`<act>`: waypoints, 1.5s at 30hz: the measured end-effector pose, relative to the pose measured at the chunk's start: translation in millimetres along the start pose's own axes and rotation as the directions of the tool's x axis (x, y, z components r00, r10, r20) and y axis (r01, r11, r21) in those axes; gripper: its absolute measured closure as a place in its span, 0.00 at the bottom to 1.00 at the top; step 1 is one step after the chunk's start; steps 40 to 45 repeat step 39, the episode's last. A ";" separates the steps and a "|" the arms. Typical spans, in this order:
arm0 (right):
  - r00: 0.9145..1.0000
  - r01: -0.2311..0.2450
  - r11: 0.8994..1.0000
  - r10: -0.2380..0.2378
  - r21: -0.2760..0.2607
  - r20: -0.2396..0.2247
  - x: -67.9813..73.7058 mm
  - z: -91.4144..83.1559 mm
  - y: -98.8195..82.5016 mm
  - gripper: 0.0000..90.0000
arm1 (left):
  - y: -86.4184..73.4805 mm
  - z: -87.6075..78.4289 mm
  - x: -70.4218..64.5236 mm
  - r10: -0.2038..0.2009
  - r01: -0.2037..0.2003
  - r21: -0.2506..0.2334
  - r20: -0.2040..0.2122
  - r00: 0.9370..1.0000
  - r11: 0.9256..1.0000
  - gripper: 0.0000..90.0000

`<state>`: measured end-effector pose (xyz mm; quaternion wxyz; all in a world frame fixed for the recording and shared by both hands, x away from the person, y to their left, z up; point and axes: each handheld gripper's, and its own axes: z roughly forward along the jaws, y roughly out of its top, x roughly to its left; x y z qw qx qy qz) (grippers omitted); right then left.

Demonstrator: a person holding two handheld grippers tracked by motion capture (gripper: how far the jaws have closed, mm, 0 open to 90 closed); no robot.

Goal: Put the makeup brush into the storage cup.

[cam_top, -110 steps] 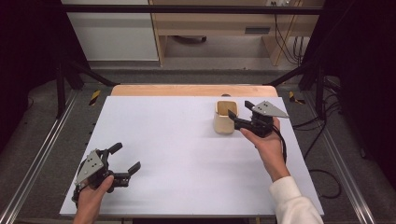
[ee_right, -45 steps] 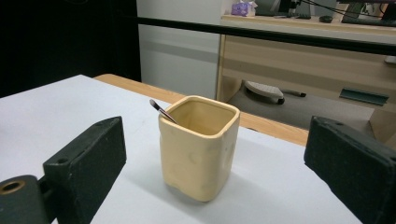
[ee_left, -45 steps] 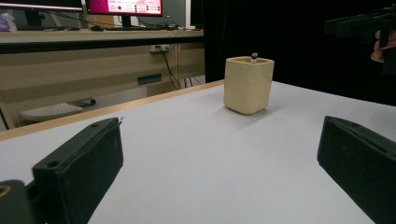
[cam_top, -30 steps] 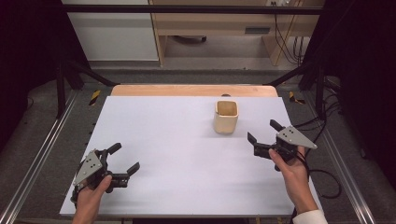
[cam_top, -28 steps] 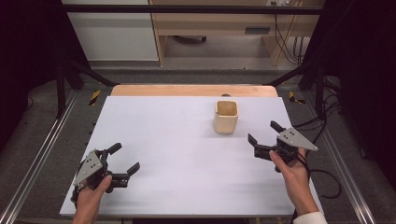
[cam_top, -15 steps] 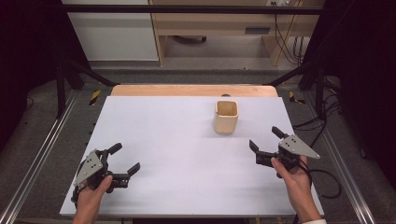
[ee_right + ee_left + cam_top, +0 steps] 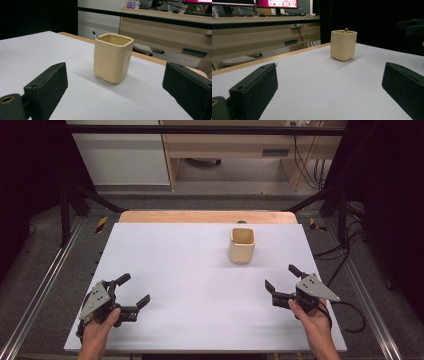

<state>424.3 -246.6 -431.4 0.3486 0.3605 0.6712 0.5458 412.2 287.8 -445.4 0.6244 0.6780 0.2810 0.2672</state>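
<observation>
A cream square cup (image 7: 242, 245) stands upright on the white table (image 7: 190, 270), right of centre toward the far edge. In the right gripper view a thin stick with a dark tip (image 7: 94, 33) pokes out of the cup (image 7: 112, 57), leaning on its rim. My right gripper (image 7: 280, 277) is open and holds nothing, near the front right, well short of the cup. At the front left corner my left gripper (image 7: 134, 289) is open with nothing between its jaws. The left gripper view has the cup (image 7: 343, 45) far off between its black fingers (image 7: 254, 87).
A wooden strip (image 7: 207, 216) borders the table's far edge. Metal rails (image 7: 45, 285) run along both sides. The right gripper's cable (image 7: 350, 312) loops off the table's right edge. A desk (image 7: 262, 27) with monitors stands beyond the table.
My right gripper has drawn back from beside the cup toward the near right edge of the table, staying open. The left gripper has not moved.
</observation>
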 end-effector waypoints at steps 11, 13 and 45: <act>1.000 -0.004 1.000 0.004 -0.003 -0.012 6.4 -4.5 -12.5 0.07 | 0.0 0.0 0.1 0.002 -0.002 -0.004 0.000 1.000 1.000 0.00; 1.000 -0.010 1.000 0.010 -0.004 -0.013 7.0 -5.8 -13.8 0.07 | 0.0 -0.2 0.2 0.002 -0.002 -0.001 -0.001 1.000 1.000 0.00; 0.999 0.014 1.000 -0.014 -0.007 -0.047 7.8 -2.3 -33.6 0.04 | 0.4 0.4 0.5 -0.001 0.001 -0.002 0.005 1.000 1.000 0.00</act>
